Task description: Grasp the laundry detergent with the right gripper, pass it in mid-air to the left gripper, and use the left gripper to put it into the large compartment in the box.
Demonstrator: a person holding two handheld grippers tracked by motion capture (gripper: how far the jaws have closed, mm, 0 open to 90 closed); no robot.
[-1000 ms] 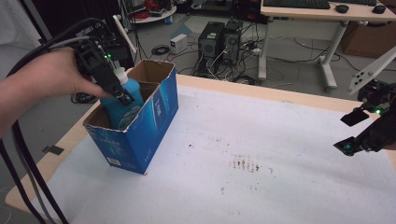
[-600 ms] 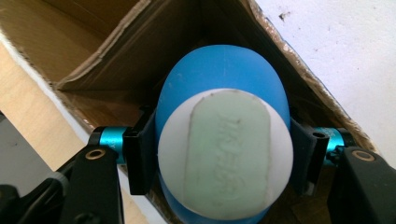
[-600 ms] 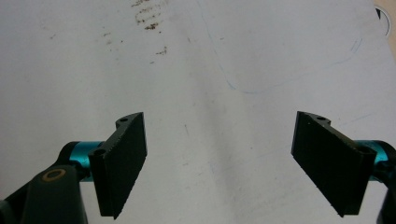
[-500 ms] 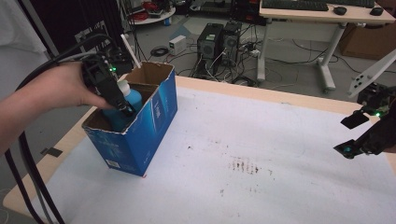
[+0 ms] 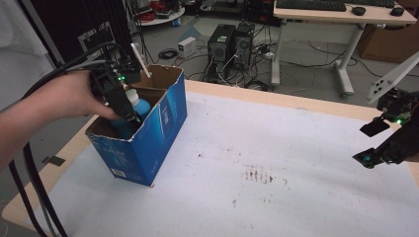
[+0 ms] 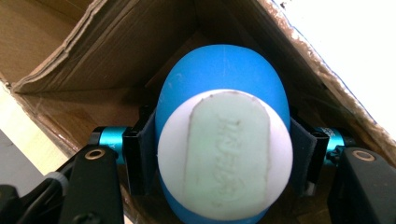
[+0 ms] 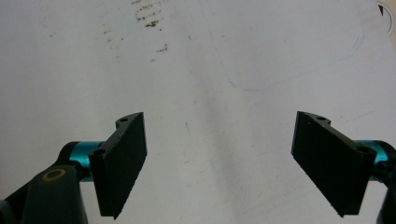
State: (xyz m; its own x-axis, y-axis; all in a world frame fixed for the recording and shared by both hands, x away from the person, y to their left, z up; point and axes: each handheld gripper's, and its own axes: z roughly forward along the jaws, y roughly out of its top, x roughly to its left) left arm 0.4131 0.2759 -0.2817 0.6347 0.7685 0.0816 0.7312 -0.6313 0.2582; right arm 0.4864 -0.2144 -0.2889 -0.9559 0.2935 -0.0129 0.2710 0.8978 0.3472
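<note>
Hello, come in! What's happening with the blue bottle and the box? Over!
Left gripper shut on bottle, inside box. Right gripper open, empty, over table. Nothing in the way.

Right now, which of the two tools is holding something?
The left tool, down inside the blue box, squeezes a blue bottle with a white cap. The right tool hangs open above the table.

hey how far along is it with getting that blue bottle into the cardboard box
Done: the left hand-held gripper has the blue bottle clamped and lowered inside the cardboard box. In hand: setting it down. Left: letting go and withdrawing. The right hand-held gripper waits open above the table.
</note>
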